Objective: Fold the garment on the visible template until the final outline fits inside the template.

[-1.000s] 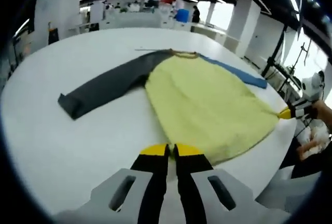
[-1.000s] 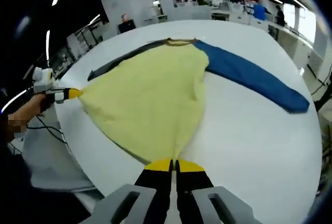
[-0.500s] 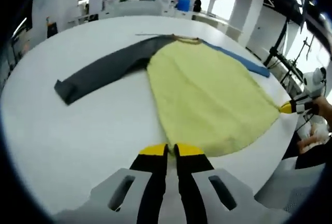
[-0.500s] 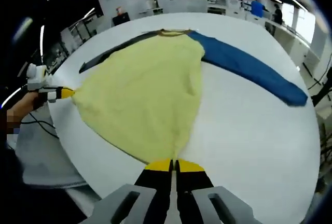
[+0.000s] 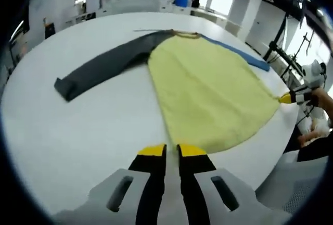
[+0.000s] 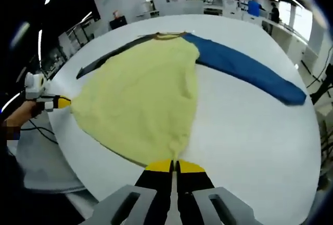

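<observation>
A long-sleeved garment with a yellow body [image 5: 208, 89] lies spread on the round white table [image 5: 78, 126]. Its grey sleeve [image 5: 104, 69] reaches out to one side and its blue sleeve [image 6: 244, 71] to the other. My left gripper [image 5: 171, 149] is shut on one bottom corner of the yellow hem. My right gripper [image 6: 175, 166] is shut on the other corner. The hem is stretched between them near the table edge. The right gripper [image 5: 286, 98] shows at the right of the left gripper view. The left gripper [image 6: 61, 101] shows at the left of the right gripper view.
The table edge [image 6: 99, 183] runs just under the hem, with floor and cables beyond it. A person's hand [image 5: 320, 100] holds the right gripper. Desks, pillars and people stand far behind the table [image 6: 218, 1].
Both views have shifted a little. The hem stays stretched between the grippers, and the gap between my left jaws looks slightly wider.
</observation>
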`<act>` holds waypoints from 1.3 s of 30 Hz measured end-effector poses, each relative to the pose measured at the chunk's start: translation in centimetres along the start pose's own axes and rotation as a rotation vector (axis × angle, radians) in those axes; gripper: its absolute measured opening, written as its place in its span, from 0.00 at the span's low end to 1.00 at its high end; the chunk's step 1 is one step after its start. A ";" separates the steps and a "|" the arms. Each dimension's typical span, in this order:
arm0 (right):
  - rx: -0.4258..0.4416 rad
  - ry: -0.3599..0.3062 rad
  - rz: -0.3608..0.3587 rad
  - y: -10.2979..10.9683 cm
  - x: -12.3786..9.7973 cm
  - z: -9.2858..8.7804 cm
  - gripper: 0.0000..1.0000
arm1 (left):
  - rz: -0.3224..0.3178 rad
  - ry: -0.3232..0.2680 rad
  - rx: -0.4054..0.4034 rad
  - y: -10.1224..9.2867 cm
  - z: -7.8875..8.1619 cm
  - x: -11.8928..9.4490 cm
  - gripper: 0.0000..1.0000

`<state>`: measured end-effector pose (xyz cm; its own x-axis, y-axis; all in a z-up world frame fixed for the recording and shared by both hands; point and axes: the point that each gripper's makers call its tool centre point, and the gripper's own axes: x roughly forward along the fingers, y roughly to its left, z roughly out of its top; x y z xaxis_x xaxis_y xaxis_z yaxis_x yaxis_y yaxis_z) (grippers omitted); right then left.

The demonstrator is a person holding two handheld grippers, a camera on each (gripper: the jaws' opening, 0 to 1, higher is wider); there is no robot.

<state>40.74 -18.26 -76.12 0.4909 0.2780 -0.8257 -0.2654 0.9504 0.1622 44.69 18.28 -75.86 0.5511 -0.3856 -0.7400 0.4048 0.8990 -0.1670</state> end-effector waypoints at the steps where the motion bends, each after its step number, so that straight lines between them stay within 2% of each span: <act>1: 0.003 0.001 0.000 0.0 0.0 0.0 0.00 | -0.017 -0.008 0.011 -0.3 0.1 0.0 0.09; 4: 0.009 0.002 0.001 0.0 0.1 -0.1 0.00 | -0.074 -0.005 0.068 -1.3 -0.1 -0.1 0.13; 8: 0.009 0.006 -0.002 0.0 0.1 -0.2 0.00 | -0.083 0.000 0.115 -1.3 -0.3 0.0 0.14; 11: 0.008 0.010 -0.003 0.1 0.2 -0.3 0.00 | -0.108 -0.035 0.158 -1.3 0.1 0.1 0.14; 14: 0.010 0.015 -0.001 0.1 0.2 -0.4 0.00 | -0.122 -0.022 0.155 -1.2 -0.3 0.5 0.14; 17: 0.016 0.013 0.000 0.1 0.2 -0.3 0.00 | -0.138 -0.034 0.146 -1.1 -0.3 0.7 0.12; 18: 0.015 0.014 0.000 0.1 0.2 -0.3 0.00 | -0.149 -0.057 0.153 -1.3 0.1 0.6 0.12; 23: 0.017 0.019 0.002 0.1 0.3 -0.4 0.00 | -0.154 -0.100 0.163 -1.6 1.4 0.0 0.07; 26: 0.015 0.023 0.001 0.1 0.3 -0.5 0.00 | -0.138 -0.075 0.150 -1.4 1.5 0.0 0.03; 28: 0.011 0.023 0.000 0.1 0.3 -0.4 0.00 | -0.110 -0.024 0.094 -1.1 1.0 -0.2 0.02; 30: 0.011 0.021 0.000 0.1 0.3 -0.4 0.00 | -0.099 0.004 0.062 -1.1 0.7 -0.2 0.01; 31: 0.011 0.018 0.001 0.1 0.2 -0.3 0.00 | -0.073 0.045 0.028 -0.8 0.1 -0.2 0.01; 39: -0.001 0.024 -0.009 -0.1 0.1 -0.6 0.00 | -0.010 0.107 0.125 -1.0 -1.2 0.4 0.01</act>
<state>40.33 -18.37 -76.53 0.4733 0.2664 -0.8396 -0.2625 0.9525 0.1543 43.69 17.49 -76.79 0.4685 -0.3646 -0.8047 0.5015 0.8596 -0.0975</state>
